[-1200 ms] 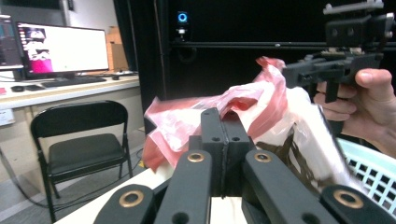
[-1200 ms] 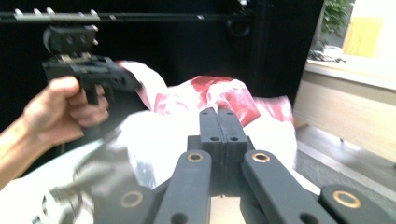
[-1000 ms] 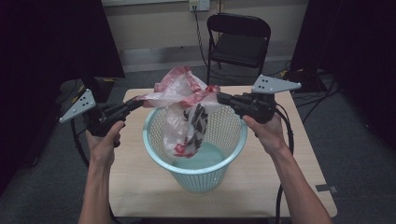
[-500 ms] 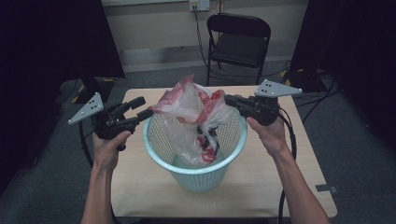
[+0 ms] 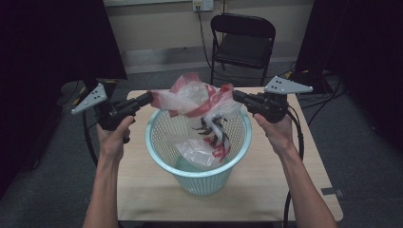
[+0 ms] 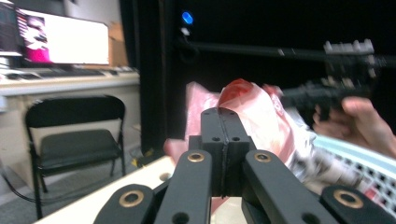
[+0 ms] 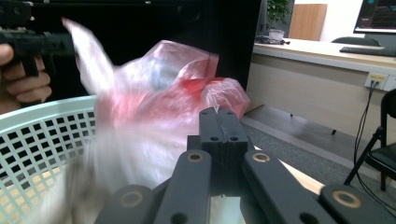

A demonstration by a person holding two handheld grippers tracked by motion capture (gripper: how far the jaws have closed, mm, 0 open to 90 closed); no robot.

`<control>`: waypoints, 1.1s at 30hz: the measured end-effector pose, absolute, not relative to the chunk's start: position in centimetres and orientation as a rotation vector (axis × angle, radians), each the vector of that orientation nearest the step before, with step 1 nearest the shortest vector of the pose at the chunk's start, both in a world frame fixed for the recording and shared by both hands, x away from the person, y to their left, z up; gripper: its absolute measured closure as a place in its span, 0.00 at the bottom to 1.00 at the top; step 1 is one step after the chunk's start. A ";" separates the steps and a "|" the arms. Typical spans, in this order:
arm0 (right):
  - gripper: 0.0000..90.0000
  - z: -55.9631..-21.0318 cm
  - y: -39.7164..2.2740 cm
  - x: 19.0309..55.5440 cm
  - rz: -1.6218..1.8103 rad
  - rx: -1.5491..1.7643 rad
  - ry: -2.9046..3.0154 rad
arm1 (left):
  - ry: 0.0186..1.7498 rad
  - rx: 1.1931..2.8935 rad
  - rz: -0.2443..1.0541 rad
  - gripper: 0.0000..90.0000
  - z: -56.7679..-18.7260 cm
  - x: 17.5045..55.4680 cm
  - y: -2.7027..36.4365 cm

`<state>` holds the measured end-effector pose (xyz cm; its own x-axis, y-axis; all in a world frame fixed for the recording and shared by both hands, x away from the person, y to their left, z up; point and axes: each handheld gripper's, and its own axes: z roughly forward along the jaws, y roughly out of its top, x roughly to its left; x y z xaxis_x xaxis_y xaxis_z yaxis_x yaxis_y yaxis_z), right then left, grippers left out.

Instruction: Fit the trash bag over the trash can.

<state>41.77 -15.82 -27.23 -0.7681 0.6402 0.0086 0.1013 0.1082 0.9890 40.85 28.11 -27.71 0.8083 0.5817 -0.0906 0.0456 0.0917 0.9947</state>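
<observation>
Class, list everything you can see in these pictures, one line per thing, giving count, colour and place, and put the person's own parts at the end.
Thin plastic bag: one, clear with red and black print, stretched over the basket's mouth and hanging into it.
Mesh plastic waste basket: one, pale turquoise, mid-table.
Wooden table: one, light tan, under the basket.
Folding chair: one, black, behind the table.
Wall socket: one, white, above the chair.
Desk with monitor: one, pale, far left in the left gripper view.
Left gripper: one, black, jaws shut on the bag's left edge.
Right gripper: one, black, jaws shut on the bag's right edge.
Forearms and hands: two, from the bottom edge, holding the grippers.
</observation>
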 end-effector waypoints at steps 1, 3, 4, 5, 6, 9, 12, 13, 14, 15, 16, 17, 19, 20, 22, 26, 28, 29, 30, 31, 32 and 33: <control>1.00 -27.4 -16.2 41.8 1.700 0.728 1.969 | 0.559 1.446 0.445 1.00 -27.8 40.9 28.5; 1.00 -28.0 -16.7 41.9 1.683 0.749 1.973 | 0.592 1.442 0.436 1.00 -28.5 41.2 29.1; 1.00 -28.4 -17.0 41.9 1.681 0.758 1.979 | 0.595 1.445 0.436 1.00 -28.7 41.2 29.1; 1.00 -28.6 -17.1 41.9 1.681 0.761 1.982 | 0.601 1.454 0.429 1.00 -29.2 41.4 29.0; 1.00 -29.0 -17.2 41.9 1.681 0.763 1.991 | 0.611 1.463 0.428 1.00 -29.5 41.5 28.9; 0.70 -29.5 -17.3 41.9 1.672 0.780 2.015 | 0.624 1.471 0.420 1.00 -30.2 41.9 28.6; 0.47 -29.5 -17.5 41.4 1.627 0.827 1.999 | 0.628 1.467 0.424 1.00 -30.0 42.0 28.8; 0.47 -29.4 -17.6 41.2 1.627 0.827 1.999 | 0.636 1.460 0.420 1.00 -30.0 42.0 29.0; 0.46 -29.5 -17.9 41.1 1.636 0.817 2.005 | 0.636 1.458 0.420 1.00 -30.0 42.1 29.1; 0.46 -29.5 -18.0 41.1 1.640 0.814 2.002 | 0.638 1.462 0.426 1.00 -30.0 42.1 29.2; 0.44 -29.5 -18.2 41.0 1.651 0.818 1.989 | 0.641 1.464 0.427 1.00 -30.0 42.1 29.2; 0.44 -29.4 -18.4 41.0 1.676 0.812 1.980 | 0.641 1.465 0.428 1.00 -30.1 42.2 29.2; 0.44 -29.0 -18.4 40.8 1.699 0.801 1.963 | 0.642 1.470 0.420 1.00 -30.3 42.3 29.1; 0.43 -28.7 -18.2 40.8 1.700 0.789 1.965 | 0.639 1.476 0.419 1.00 -30.3 42.4 28.9; 0.42 -28.1 -17.7 40.8 1.710 0.759 1.972 | 0.634 1.482 0.410 1.00 -30.4 42.7 28.5; 0.42 -26.7 -16.5 41.1 1.734 0.713 1.962 | 0.628 1.488 0.398 1.00 -30.3 43.1 27.6; 0.40 -26.1 -15.6 41.7 1.745 0.698 1.973 | 0.624 1.496 0.394 1.00 -30.2 43.4 27.3; 0.40 -26.0 -15.0 42.1 1.745 0.693 1.994 | 0.619 1.494 0.391 1.00 -30.0 43.6 27.0; 0.39 -25.9 -14.4 42.5 1.739 0.685 2.017 | 0.619 1.491 0.389 1.00 -29.9 43.7 26.8; 0.38 -25.8 -13.7 43.0 1.723 0.678 2.043 | 0.613 1.494 0.392 1.00 -29.6 43.8 26.6; 0.37 -25.8 -12.8 43.6 1.693 0.673 2.082 | 0.604 1.492 0.389 1.00 -29.4 43.8 26.4; 0.37 -25.8 -12.2 44.0 1.674 0.670 2.107 | 0.604 1.495 0.393 1.00 -29.2 43.8 26.2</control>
<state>44.03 -12.24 -25.79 -0.8199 0.5724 0.0081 0.1374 0.1830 0.9735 43.84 26.24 -29.23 0.7946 0.5929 -0.1305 0.1213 0.0556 0.9911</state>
